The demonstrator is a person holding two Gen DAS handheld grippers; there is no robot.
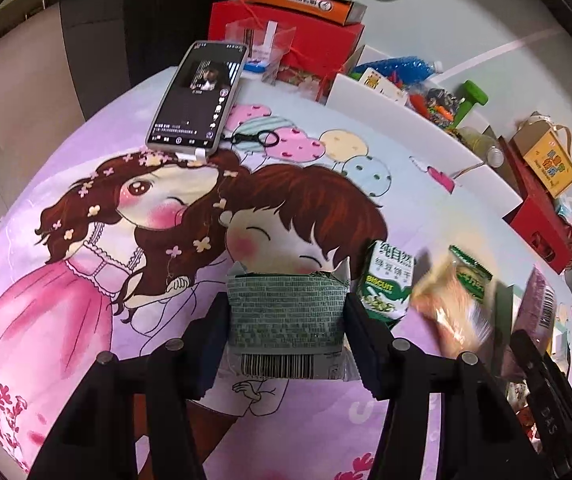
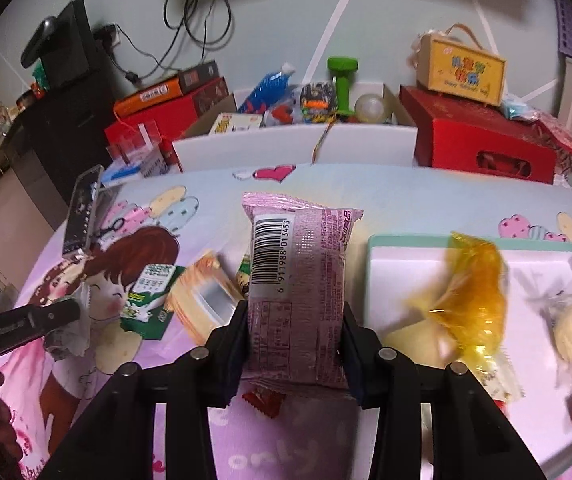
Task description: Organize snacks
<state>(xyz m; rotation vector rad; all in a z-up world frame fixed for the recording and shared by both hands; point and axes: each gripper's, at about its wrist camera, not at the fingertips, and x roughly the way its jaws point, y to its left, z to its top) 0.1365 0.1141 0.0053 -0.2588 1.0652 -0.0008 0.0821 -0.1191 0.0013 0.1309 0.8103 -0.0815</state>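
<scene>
Pinching a pink packet (image 2: 300, 292) lengthwise, right gripper (image 2: 294, 344) is sitting just left of the tray (image 2: 406, 248), probably its destination; left gripper (image 1: 284, 340) is gripping a green packet (image 1: 286, 312).

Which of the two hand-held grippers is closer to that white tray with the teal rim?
The right hand-held gripper, holding the pink snack packet just left of the tray. The left hand-held gripper is farther left, beyond the green biscuit packet.

My views are evenly lit indoors, fisheye-bent with dark corners (the orange packet (image 1: 452, 300) smears with motion blur).
</scene>
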